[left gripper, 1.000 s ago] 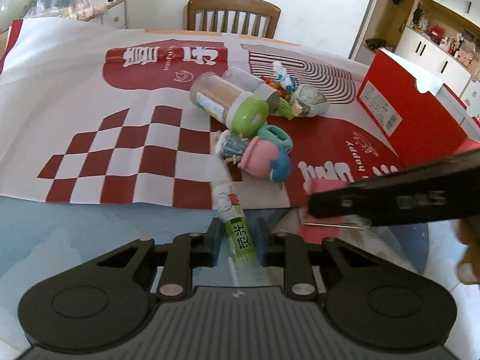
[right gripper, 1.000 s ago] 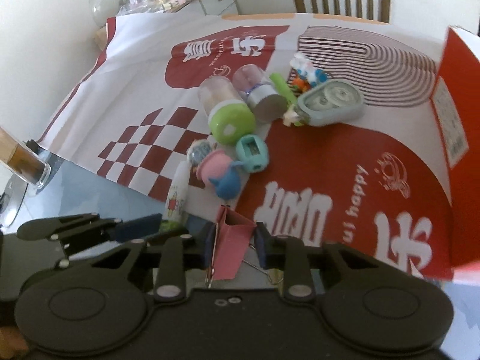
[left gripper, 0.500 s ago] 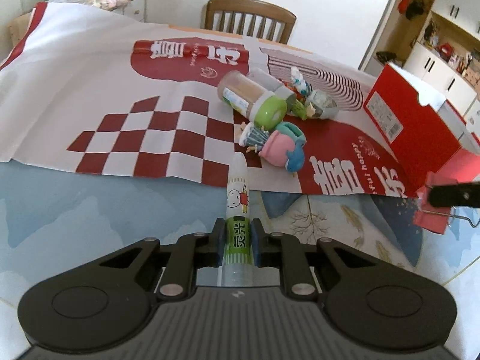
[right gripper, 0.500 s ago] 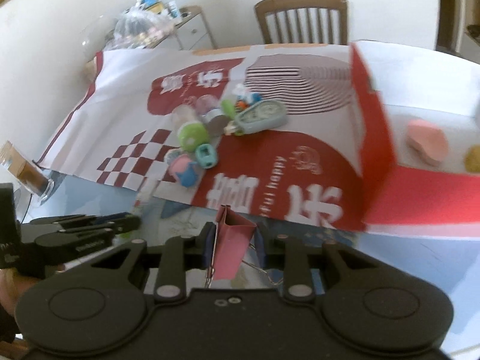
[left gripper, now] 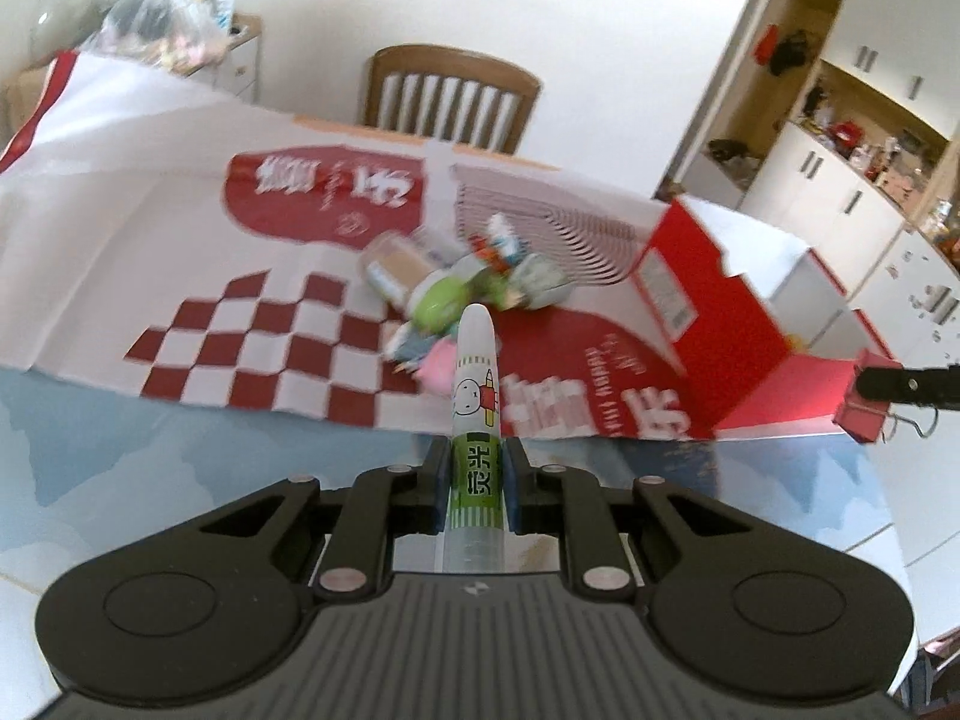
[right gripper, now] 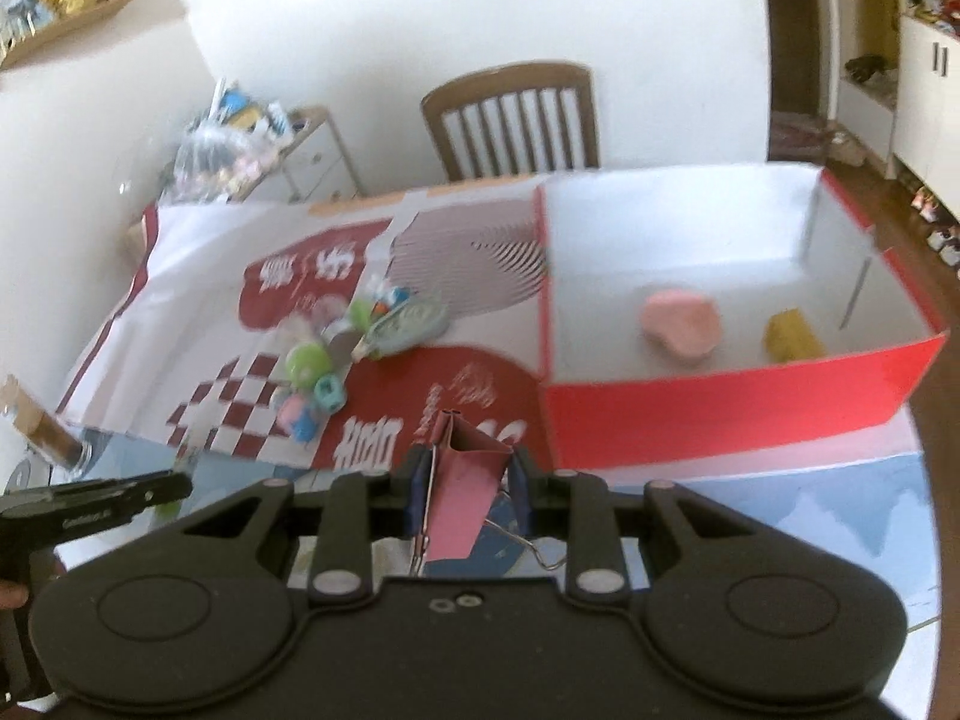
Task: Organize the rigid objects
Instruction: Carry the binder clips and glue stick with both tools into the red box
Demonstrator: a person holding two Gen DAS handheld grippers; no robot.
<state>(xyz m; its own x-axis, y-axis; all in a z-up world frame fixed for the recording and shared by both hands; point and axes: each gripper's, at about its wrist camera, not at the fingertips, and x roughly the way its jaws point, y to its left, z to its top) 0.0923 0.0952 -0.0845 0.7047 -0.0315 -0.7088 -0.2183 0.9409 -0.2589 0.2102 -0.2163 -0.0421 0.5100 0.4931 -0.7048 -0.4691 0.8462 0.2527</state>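
My left gripper [left gripper: 474, 468] is shut on a white and green glue stick [left gripper: 474, 396], held up off the table with its tip pointing at the pile of small toys and jars [left gripper: 456, 288]. My right gripper [right gripper: 468, 480] is shut on a pink binder clip [right gripper: 462, 492], in front of the red box [right gripper: 720, 414]. The box is white inside and holds a pink object [right gripper: 681, 321] and a yellow object [right gripper: 792, 336]. In the left wrist view the right gripper [left gripper: 870, 402] with the binder clip [left gripper: 861, 420] shows at the right edge, beside the red box [left gripper: 708, 324].
A red and white printed sheet [left gripper: 198, 252] covers the glass table [left gripper: 180, 480]. The pile [right gripper: 336, 348] lies on it left of the box. A wooden chair [left gripper: 450, 96] stands behind the table. Cupboards [left gripper: 840, 180] line the right wall. A bag of items [right gripper: 228, 150] sits on a small cabinet.
Both grippers rose from the table with their loads. The right one swung right, bringing the open box into its view. The left one lifted the glue stick clear of the sheet.
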